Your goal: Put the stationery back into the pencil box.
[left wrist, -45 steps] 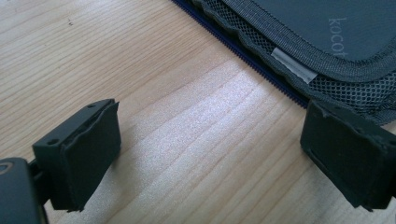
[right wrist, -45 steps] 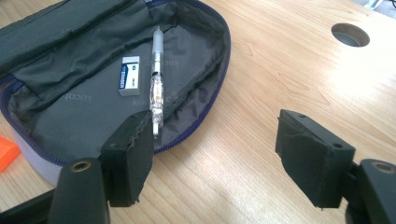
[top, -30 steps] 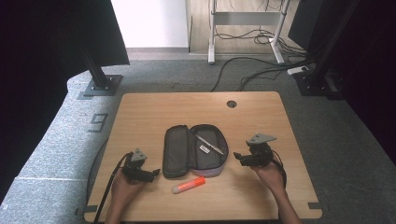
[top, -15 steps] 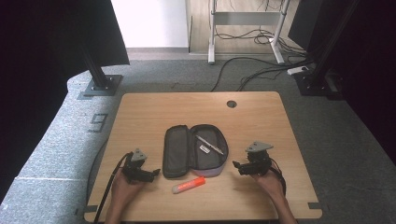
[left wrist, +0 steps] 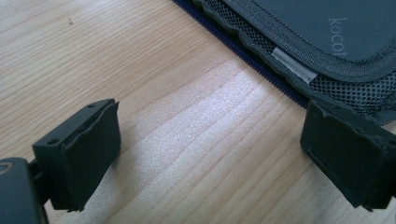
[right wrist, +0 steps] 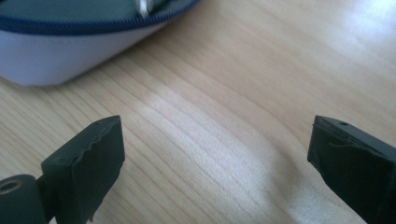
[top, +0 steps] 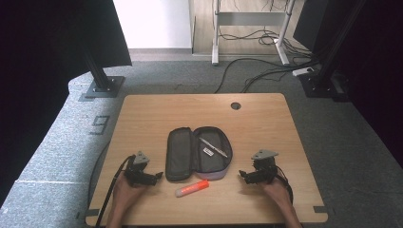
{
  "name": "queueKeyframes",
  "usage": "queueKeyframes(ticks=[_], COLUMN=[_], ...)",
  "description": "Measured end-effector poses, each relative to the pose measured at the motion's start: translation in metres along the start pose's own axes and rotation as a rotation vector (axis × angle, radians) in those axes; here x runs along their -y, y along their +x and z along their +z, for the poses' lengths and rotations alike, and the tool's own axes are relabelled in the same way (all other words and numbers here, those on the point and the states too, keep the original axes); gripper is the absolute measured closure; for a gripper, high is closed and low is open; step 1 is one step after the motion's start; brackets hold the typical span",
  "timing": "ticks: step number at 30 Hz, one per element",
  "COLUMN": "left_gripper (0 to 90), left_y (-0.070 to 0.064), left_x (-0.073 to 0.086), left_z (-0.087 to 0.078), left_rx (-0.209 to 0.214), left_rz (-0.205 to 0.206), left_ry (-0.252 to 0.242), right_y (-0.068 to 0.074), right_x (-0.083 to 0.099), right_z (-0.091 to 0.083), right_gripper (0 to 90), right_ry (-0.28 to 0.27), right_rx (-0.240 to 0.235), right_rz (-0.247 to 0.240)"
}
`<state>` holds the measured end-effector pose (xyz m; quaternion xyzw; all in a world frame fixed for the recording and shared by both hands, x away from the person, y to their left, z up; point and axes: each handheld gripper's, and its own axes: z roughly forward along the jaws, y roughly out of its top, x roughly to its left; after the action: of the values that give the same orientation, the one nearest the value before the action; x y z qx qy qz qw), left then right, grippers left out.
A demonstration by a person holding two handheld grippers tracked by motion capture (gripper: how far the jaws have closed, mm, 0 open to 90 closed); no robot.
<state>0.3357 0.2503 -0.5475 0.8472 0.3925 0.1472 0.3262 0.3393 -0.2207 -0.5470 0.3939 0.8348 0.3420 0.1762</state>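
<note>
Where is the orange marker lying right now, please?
In the high view, the orange marker lies near the table's front edge, just before the open pencil case, between both grippers.

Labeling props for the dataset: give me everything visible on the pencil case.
The pencil case is a dark grey fabric pouch with a blue zipper edge and a pale lavender outer shell, lying unzipped and spread flat at mid-table. Its left half shows mesh lining with a small label; its right half holds a silver pen. An orange-capped marker lies just in front. Neither gripper touches it.

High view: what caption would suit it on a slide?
Two open grippers, left and right, flank an open pencil case.
</note>
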Motion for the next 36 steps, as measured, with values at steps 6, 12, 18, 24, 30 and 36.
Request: queueKeyframes(ticks=[6,12,18,24,30,36], left_gripper=[5.1,7.5,14.1,14.3,14.8,18.0], left_y=[0.0,0.0,-0.006,-0.009,-0.018,-0.038], left_x=[0.0,0.0,-0.002,-0.005,-0.01,-0.017], left_z=[0.0,-0.003,-0.01,-0.027,-0.04,-0.045], left_rx=[0.001,-0.002,-0.062,-0.006,0.079,0.134], left_rz=[0.0,-0.003,0.017,-0.001,0.014,0.077], left_ry=[0.0,0.009,0.009,-0.046,-0.076,-0.07], right_y=[-0.003,-0.003,-0.003,-0.003,-0.003,-0.003], right_x=[0.007,0.007,0.007,0.007,0.007,0.007], right_z=[0.006,0.006,0.006,0.006,0.006,0.006], right_gripper=[0.7,0.3,0.3,0.3,0.3,0.3], right_ry=[-0.013,-0.012,-0.012,-0.012,-0.012,-0.012], right_rx=[-0.034,-0.033,-0.032,-0.034,-0.034,-0.034], right_rz=[0.015,0.016,0.016,0.016,0.016,0.016])
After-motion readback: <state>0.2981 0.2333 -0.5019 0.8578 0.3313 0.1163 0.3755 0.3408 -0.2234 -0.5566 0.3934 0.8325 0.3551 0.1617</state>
